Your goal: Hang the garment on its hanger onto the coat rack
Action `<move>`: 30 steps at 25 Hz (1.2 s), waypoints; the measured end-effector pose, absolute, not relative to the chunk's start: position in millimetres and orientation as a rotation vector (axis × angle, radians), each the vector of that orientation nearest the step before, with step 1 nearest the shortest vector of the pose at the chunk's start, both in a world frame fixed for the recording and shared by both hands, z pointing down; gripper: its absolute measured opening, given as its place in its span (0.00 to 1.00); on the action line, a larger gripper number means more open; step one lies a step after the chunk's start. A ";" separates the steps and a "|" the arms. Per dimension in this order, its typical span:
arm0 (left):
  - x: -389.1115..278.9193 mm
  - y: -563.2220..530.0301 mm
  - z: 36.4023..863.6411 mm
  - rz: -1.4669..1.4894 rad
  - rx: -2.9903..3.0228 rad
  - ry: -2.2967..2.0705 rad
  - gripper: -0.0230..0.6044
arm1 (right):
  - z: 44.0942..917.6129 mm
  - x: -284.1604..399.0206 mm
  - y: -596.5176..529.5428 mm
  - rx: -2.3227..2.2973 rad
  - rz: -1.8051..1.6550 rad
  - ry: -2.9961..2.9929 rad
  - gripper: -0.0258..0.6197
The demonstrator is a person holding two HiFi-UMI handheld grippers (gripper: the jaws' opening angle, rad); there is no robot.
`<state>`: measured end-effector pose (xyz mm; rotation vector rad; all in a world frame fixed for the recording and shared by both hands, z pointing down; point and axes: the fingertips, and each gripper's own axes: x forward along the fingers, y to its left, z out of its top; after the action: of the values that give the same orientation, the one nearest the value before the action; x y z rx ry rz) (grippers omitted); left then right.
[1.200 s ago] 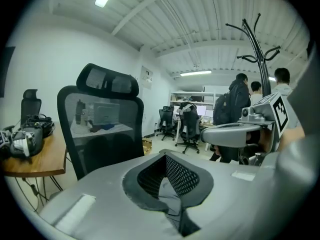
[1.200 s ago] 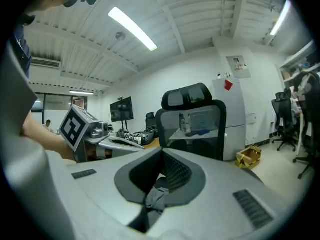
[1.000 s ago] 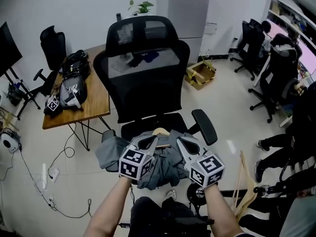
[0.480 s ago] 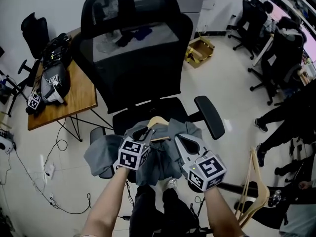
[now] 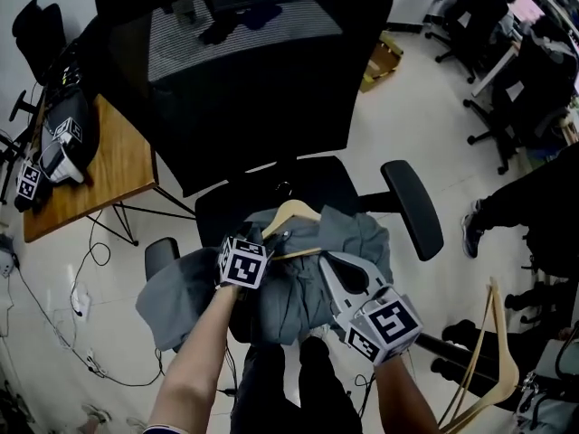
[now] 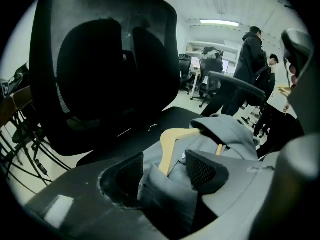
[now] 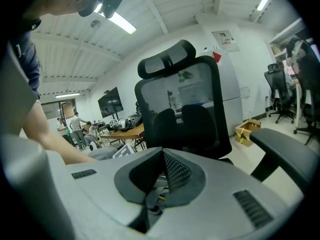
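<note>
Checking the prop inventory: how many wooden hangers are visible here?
2: one hanger in the grey garment on the chair seat; a second hanger at the head view's lower right. Others may be hidden.

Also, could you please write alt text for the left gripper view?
The left tool, its jaws having just been opening, stands open around a fold of the grey garment on a wooden hanger, lying on a black chair. People stand behind.

The garment (image 5: 280, 287) at centre frame is plain grey; its hanger (image 5: 291, 215) pale tan wood. The chair (image 5: 244, 89) above is black with a fine mesh back. The table (image 5: 118, 165) at left is warm brown, the floor (image 5: 425, 125) off-white.
</note>
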<state>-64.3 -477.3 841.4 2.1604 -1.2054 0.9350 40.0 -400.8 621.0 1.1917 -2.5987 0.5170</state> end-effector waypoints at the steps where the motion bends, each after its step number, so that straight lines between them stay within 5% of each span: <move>1: -64.5 -478.1 852.3 0.965 2.144 -1.176 0.47 | 626.3 40.4 -402.6 1.193 0.527 -2.592 0.04; 8: -59.4 -475.0 902.7 1.070 2.073 -1.035 0.46 | 646.5 43.2 -415.3 1.205 0.573 -2.571 0.04; 18: -42.3 -466.4 920.2 1.127 2.119 -0.887 0.20 | 653.2 41.2 -412.2 1.211 0.599 -2.572 0.04; 30: -44.4 -482.5 827.3 1.030 2.327 -1.182 0.20 | 618.7 58.9 -398.9 1.250 0.525 -2.599 0.04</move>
<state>-44.4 -482.5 827.3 2.3274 -1.1819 1.0302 58.9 -398.9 618.7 1.2503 -2.5989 0.5255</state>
